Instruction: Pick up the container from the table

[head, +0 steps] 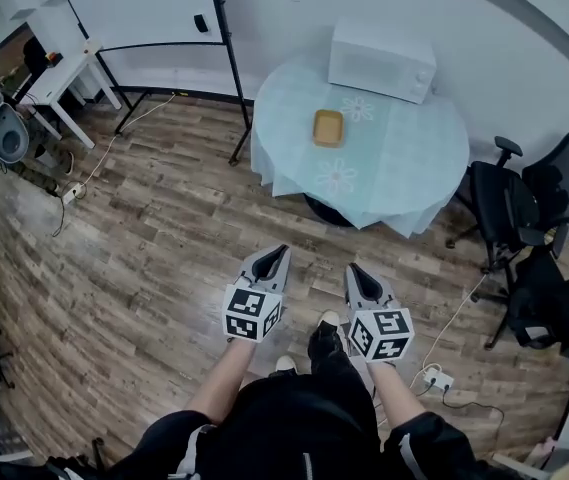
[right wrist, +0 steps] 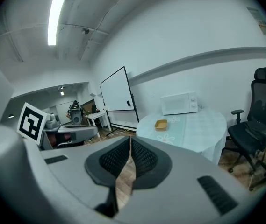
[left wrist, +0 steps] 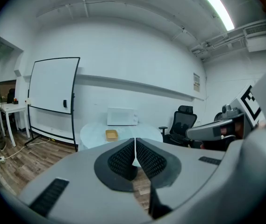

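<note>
Head view shows me standing on the brown wooden floor (head: 144, 238), well apart from the round table with a pale blue flowered cloth (head: 414, 168). The small yellow square container (head: 328, 128) sits on that cloth, near the middle. A white box-shaped microwave (head: 381, 60) stands behind it by the wall, apart from it, so nothing crowds the container.

My grey left gripper (head: 280, 254) and my grey right gripper (head: 354, 270) are held out in front of me, side by side, low and pointing toward the table. I hold them this way because I am too far off to reach anything. The left gripper's jaws are pressed together with nothing between them. The right gripper's jaws also meet at their tips and pinch nothing. I think they are closed because there is nothing to grab out here.

The container looks open on top with low walls, so I think one jaw could go inside and one outside a wall. I think the job has hardly begun: I need to walk up to the table and spread the jaws first. A big white board on a black stand (head: 134, 8) and some black office chairs (head: 499, 203) stand near the table, so I should mind them on the way
</note>
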Demonstrator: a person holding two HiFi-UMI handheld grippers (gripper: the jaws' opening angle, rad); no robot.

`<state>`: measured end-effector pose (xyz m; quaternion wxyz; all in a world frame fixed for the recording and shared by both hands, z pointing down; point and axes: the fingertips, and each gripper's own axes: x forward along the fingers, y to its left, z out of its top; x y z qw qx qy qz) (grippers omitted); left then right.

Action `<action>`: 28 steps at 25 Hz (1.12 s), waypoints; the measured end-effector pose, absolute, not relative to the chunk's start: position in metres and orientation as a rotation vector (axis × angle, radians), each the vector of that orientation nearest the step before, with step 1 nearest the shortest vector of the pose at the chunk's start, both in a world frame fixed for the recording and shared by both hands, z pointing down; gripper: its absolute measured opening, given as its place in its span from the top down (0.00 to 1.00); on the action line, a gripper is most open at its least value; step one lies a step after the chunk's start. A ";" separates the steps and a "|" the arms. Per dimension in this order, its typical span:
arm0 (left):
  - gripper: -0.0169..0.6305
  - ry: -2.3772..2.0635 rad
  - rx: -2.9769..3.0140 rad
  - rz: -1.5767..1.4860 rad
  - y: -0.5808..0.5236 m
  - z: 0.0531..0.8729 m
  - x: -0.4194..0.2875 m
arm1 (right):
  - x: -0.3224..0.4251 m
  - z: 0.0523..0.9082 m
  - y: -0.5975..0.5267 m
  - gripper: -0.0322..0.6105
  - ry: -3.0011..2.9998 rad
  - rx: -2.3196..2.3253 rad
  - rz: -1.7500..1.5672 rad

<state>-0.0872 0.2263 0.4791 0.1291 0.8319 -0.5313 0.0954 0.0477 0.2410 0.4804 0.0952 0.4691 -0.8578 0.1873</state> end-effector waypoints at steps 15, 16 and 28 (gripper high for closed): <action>0.94 -1.669 2.324 0.279 0.064 0.469 -0.051 | 0.086 0.463 0.066 0.91 -2.630 1.270 0.528; 0.94 -1.674 2.319 0.281 0.058 0.470 -0.049 | 0.088 0.465 0.060 0.91 -2.632 1.257 0.526; 0.94 -1.653 2.305 0.282 -0.007 0.487 -0.041 | 0.086 0.479 -0.001 0.91 -2.626 1.211 0.543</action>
